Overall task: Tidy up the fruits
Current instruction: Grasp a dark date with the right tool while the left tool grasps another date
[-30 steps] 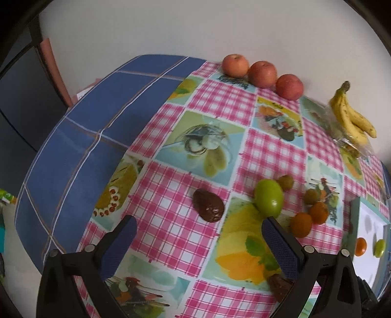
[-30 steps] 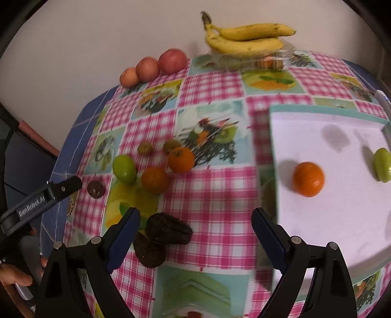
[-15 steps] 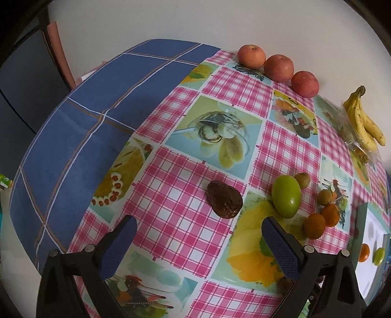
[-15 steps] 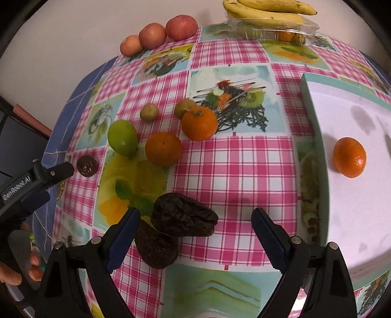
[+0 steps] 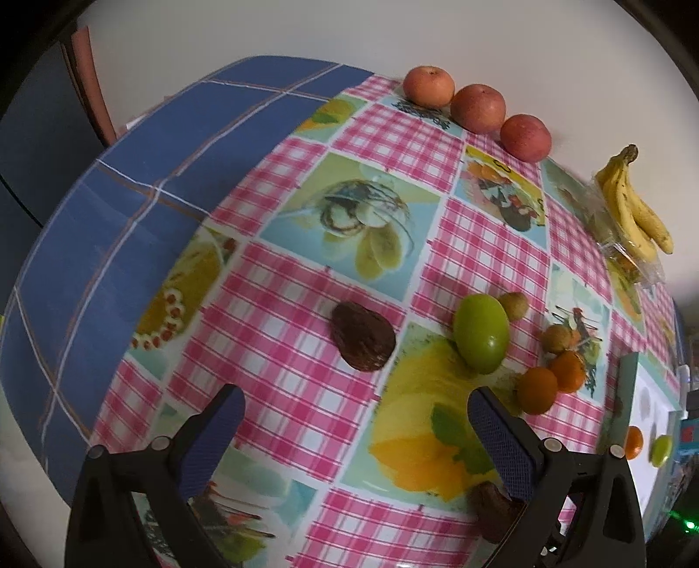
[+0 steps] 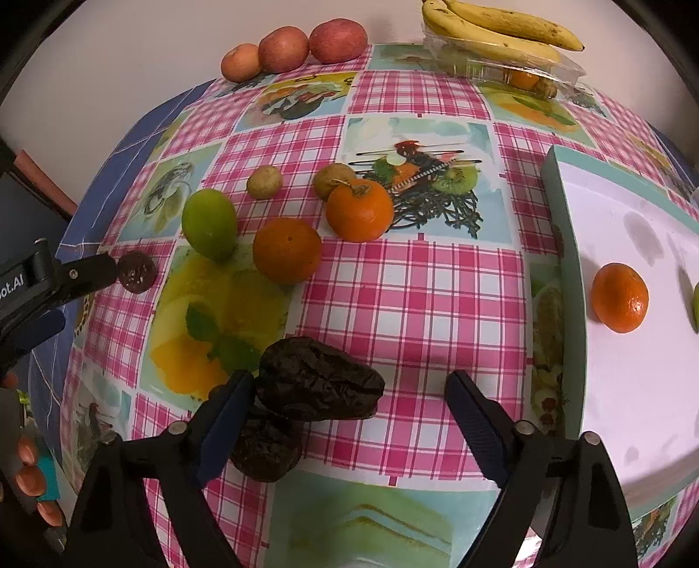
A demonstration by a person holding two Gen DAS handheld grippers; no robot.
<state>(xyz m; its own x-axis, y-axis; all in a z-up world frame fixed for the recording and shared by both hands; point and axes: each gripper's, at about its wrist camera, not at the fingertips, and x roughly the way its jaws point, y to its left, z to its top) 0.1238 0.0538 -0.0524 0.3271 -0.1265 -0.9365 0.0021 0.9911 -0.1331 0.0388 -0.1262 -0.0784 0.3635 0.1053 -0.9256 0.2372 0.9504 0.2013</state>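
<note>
In the right wrist view my right gripper (image 6: 349, 393) points down at two dark wrinkled fruits. The upper dark fruit (image 6: 319, 384) lies between the closing jaws, against the left finger (image 6: 227, 415) and apart from the right finger. The second dark fruit (image 6: 266, 450) lies partly under the left finger. My left gripper (image 5: 356, 406) is open and holds nothing. A smaller dark fruit (image 5: 362, 338) lies on the cloth just ahead of it. A white tray (image 6: 633, 393) at the right holds an orange (image 6: 619, 297) and a green fruit (image 6: 695, 306).
On the checked cloth lie a green fruit (image 6: 209, 223), two oranges (image 6: 287, 250) (image 6: 359, 209) and two small brown fruits (image 6: 264, 182) (image 6: 334, 179). Three apples (image 6: 284, 48) and bananas (image 6: 502, 30) on a plastic box line the wall. A hand's fingers (image 6: 30, 476) show at the lower left.
My right gripper has come down and left over the two dark fruits, and its jaws have narrowed. In the left wrist view the small dark fruit has drifted toward the middle.
</note>
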